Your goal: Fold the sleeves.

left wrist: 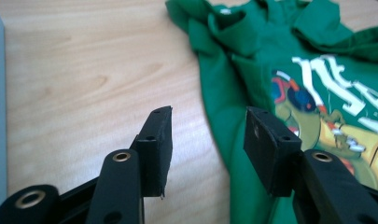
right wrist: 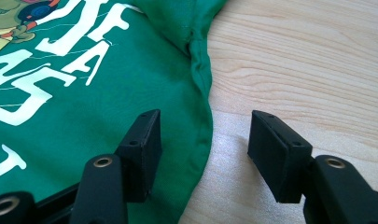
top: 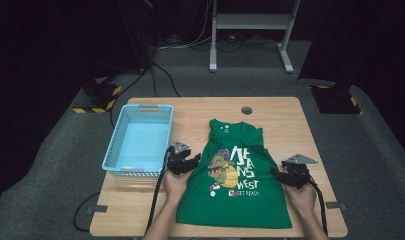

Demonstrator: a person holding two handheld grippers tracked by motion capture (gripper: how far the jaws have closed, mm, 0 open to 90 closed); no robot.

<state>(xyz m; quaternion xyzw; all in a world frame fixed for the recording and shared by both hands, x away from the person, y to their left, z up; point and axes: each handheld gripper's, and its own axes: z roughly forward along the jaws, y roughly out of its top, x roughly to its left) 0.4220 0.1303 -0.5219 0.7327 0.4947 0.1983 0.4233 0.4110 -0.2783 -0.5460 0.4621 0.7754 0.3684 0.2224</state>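
Wooden table holds green shirt beside blue basket.

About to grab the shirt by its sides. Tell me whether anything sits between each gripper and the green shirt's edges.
Nothing visible does. The left gripper is open, straddling the left edge of the green printed T-shirt over bare wooden table. The right gripper is open, straddling its right edge. The light-blue plastic basket sits off to the left.

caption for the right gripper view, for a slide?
Open right gripper straddling the side edge of a green T-shirt on a wooden table.
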